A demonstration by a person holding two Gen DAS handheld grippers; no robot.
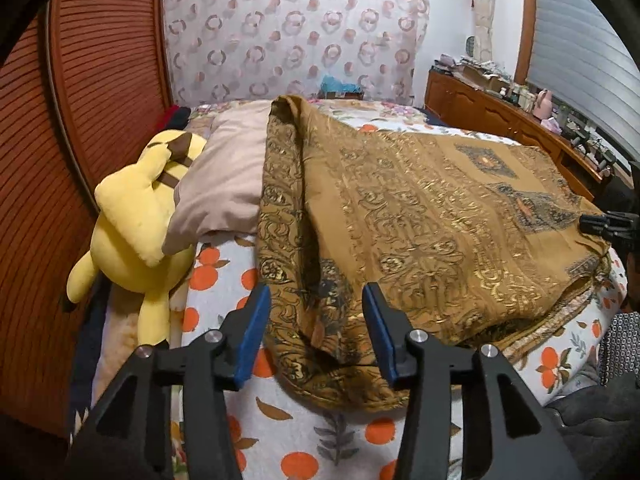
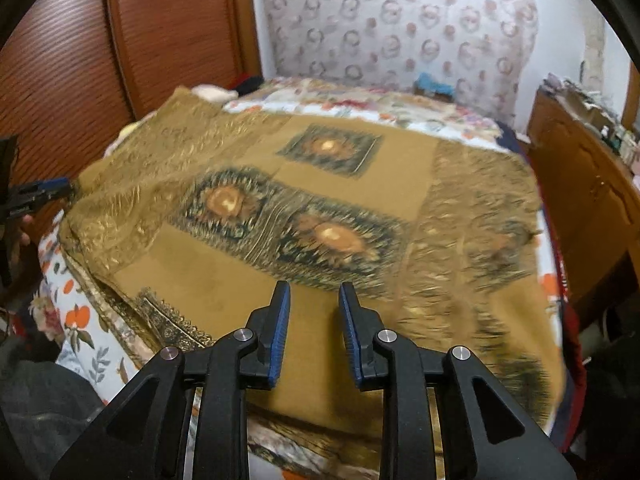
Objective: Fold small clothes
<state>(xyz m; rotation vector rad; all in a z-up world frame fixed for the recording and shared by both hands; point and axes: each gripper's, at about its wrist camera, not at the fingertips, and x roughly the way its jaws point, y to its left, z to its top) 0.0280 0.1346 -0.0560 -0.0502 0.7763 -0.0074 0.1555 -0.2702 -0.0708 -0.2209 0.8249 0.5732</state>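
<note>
A brown and gold patterned cloth [image 1: 432, 216] lies spread on the bed, with a folded ridge along its left side. It fills the right wrist view [image 2: 320, 208], where dark medallions mark its middle. My left gripper [image 1: 316, 300] is open and empty, its blue pads either side of the cloth's near left edge. My right gripper [image 2: 314, 292] is open and empty above the cloth's near plain part. The right gripper shows at the left wrist view's right edge [image 1: 608, 226]; the left gripper shows at the right wrist view's left edge [image 2: 40, 192].
A yellow plush toy [image 1: 136, 220] and a beige pillow [image 1: 224, 184] lie on the bed's left side by a wooden slatted wall [image 1: 80, 120]. An orange-print bedsheet [image 1: 288, 420] covers the bed. A wooden cabinet [image 2: 588, 200] with clutter stands on the right.
</note>
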